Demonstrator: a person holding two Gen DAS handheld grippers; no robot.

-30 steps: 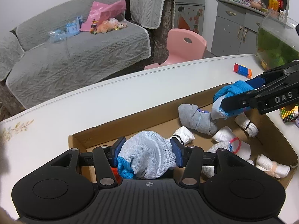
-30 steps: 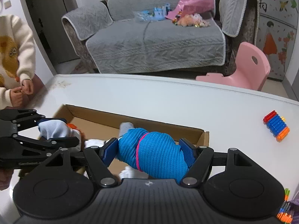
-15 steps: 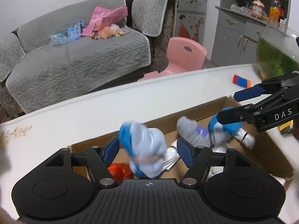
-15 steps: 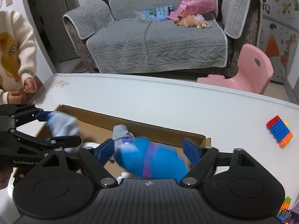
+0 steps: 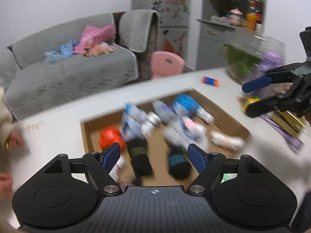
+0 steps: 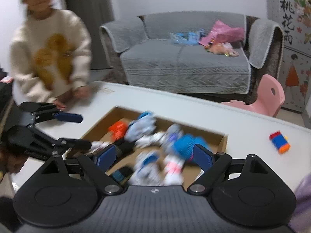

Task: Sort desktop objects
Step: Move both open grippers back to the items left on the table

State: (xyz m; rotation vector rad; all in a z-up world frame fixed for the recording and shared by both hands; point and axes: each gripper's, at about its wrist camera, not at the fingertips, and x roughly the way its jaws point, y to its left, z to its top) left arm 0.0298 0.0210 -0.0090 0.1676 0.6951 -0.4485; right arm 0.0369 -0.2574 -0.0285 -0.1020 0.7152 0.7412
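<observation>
A living room: a grey sofa point(image 6: 184, 58) against the far wall, a pink chair point(image 6: 270, 97) beside it, and a white table point(image 6: 233, 124) in front. Both views are blurred.

A shallow cardboard box point(image 5: 223, 110) lies on the table, one long side running along the table's far edge. It holds rolled socks. In the left wrist view a blue roll point(image 5: 183, 104) lies near the box's far right corner and a pale blue roll point(image 5: 132, 118) near the middle of the far side. An orange roll point(image 5: 109, 137) sits by the left wall, and two black rolls point(image 5: 139, 155) lie toward the near side. White rolls point(image 5: 225, 138) lie by the right wall.

The left gripper point(image 5: 154, 155) hangs over the near part of the box, its jaws opening and nothing pressed between the blue pads point(image 5: 111, 155). Socks lie below the gap, untouched. The right gripper point(image 6: 154, 154) hangs over the box too, jaws opening, empty; the blue roll lies under it in the box.

A striped block toy point(image 6: 279, 141) lies on the table toward its right end, well apart from the box. At the table's left end stands a person in a cream sweater point(image 6: 52, 58), hands at the edge.
</observation>
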